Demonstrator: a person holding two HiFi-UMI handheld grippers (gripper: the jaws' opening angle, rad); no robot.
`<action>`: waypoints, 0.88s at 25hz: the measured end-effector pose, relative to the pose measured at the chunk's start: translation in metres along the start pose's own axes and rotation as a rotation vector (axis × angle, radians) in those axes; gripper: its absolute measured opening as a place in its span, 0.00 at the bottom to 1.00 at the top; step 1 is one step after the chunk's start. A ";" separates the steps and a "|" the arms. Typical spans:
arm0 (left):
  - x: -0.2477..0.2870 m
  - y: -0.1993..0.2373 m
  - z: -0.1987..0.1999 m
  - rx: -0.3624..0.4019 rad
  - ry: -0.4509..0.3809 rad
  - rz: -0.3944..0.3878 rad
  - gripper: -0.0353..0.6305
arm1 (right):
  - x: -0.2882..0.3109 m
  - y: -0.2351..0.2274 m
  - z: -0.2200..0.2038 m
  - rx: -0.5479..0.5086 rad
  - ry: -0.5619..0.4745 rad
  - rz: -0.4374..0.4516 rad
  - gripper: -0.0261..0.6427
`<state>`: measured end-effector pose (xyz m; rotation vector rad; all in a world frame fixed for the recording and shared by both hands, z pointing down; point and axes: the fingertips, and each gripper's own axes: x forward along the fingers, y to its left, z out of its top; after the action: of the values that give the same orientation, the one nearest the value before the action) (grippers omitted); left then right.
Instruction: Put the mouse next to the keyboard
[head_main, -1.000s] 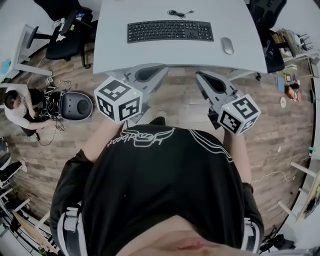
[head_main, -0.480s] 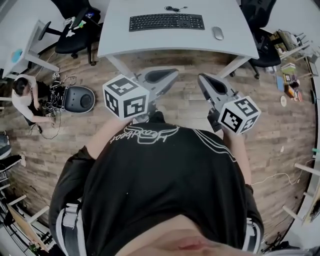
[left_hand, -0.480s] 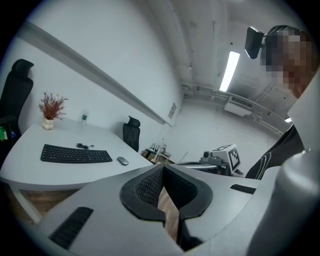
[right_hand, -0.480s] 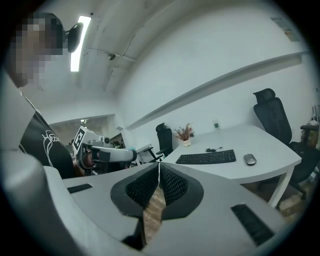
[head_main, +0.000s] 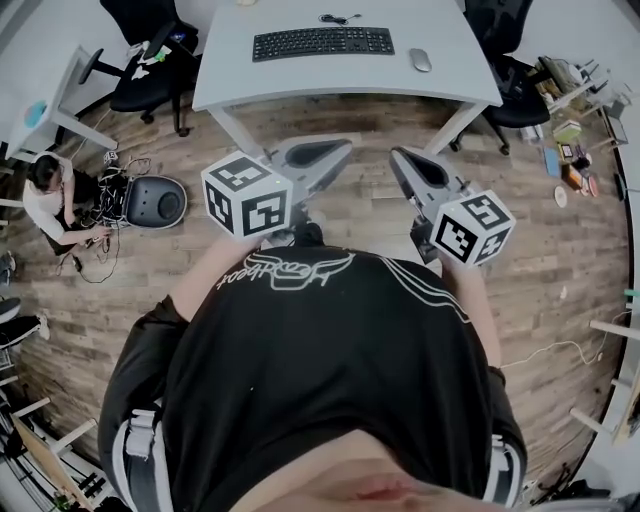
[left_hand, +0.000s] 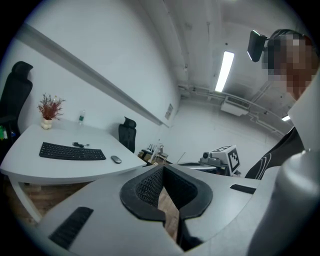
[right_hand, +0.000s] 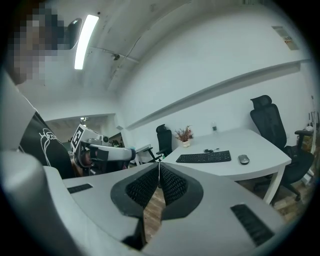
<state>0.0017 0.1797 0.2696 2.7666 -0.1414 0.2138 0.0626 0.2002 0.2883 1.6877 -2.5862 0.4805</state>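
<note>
Head view: left gripper (head_main: 335, 148) and right gripper (head_main: 402, 158) hang over the floor, well short of the bench's (head_main: 230, 70) near edge, seemingly standing clear because the mouse (head_main: 421, 60) lies just off the keyboard's (head_main: 323, 43) right end, its long axis running near-to-far edge; left gripper view: jaws together, empty; right gripper view: likewise closed on nothing.

On the surface (head_main: 230, 78) the mouse (head_main: 421, 60) lies right of the keyboard (head_main: 323, 44), apart from it. A cable (head_main: 338, 19) lies just behind the keyboard.
</note>
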 end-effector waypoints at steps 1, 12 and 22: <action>0.000 -0.002 -0.001 0.004 0.001 0.001 0.06 | -0.002 0.001 -0.001 0.000 0.001 0.000 0.05; -0.001 -0.011 -0.013 0.005 0.011 0.014 0.06 | -0.013 0.004 -0.011 0.021 0.008 0.007 0.05; 0.014 -0.023 -0.017 0.028 0.046 0.006 0.06 | -0.028 -0.002 -0.016 0.039 -0.011 -0.001 0.05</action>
<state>0.0162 0.2062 0.2801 2.7871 -0.1364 0.2825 0.0738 0.2289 0.2986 1.7080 -2.5998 0.5267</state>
